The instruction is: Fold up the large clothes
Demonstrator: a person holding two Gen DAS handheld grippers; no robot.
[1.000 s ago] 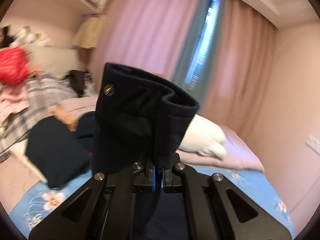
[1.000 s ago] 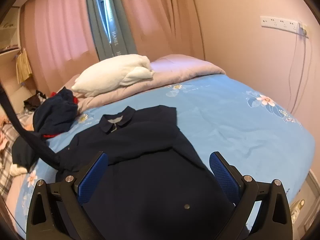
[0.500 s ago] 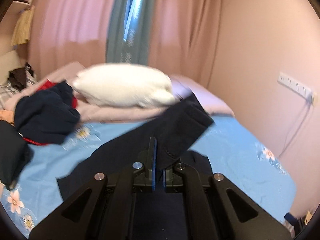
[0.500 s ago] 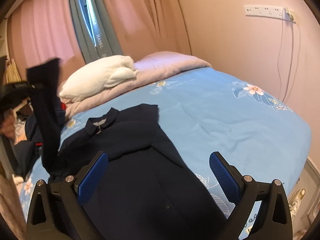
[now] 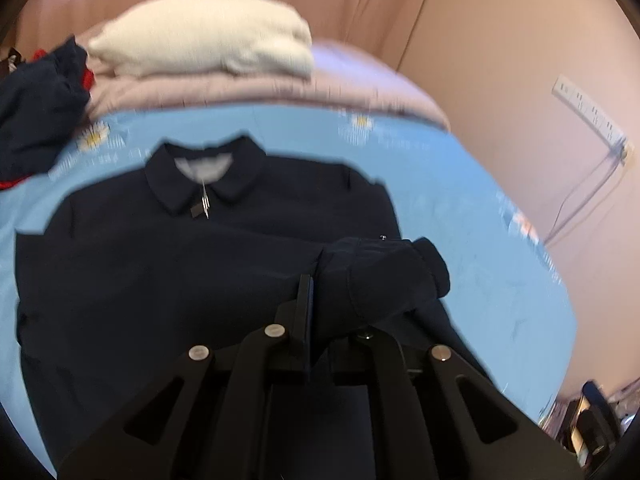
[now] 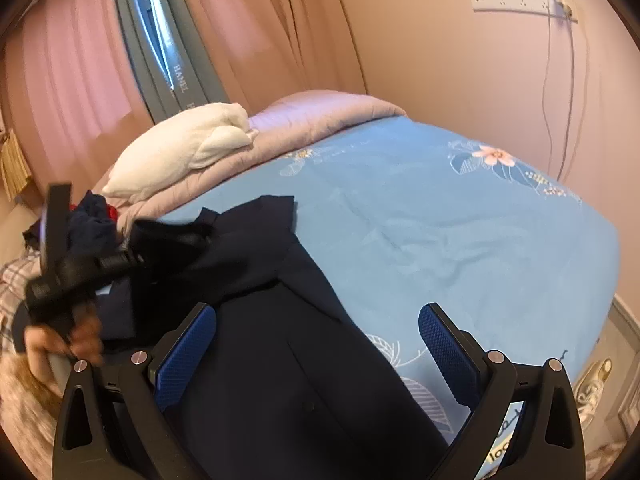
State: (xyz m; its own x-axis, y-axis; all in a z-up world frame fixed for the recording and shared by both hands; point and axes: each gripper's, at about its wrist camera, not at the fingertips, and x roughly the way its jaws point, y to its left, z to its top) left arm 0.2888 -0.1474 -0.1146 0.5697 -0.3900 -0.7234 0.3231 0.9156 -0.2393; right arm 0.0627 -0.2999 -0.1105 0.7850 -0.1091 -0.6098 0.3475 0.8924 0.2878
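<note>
Step in hand, as I judge it: the sleeve fold. My left gripper point(image 5: 310, 312) is clenched on the sleeve cuff point(image 5: 384, 276) of the navy jacket point(image 5: 160, 264). The cuff bunches just ahead and to the right of my closed jaws, over the jacket's chest. In the right wrist view this same gripper point(image 6: 132, 258) shows blurred at the left, with the hand point(image 6: 64, 340) carrying it.

Location of the jacket: it lies front-up on the blue floral bedspread point(image 5: 480, 216), directly ahead of and beneath my left jaws. Its collar point(image 5: 206, 176) is at the far end, pointing toward the white pillow point(image 5: 208, 40); the hem runs back under the gripper body. The long axis therefore runs away from me, roughly in line with my left jaws. Beyond the jacket to the left sits a heap of dark clothes point(image 5: 36, 120), well apart from my jaws.

My right gripper point(image 6: 316, 356) is released, jaws wide, nothing between the blue pads point(image 6: 186, 356). The jacket's lower body passes beneath and between them; I cannot tell whether the pads touch the cloth.

Next move, in my judgement: lay the cuff flat across the chest, square to the long axis, then let go with the left jaws. The bunched cuff may need smoothing.
</note>
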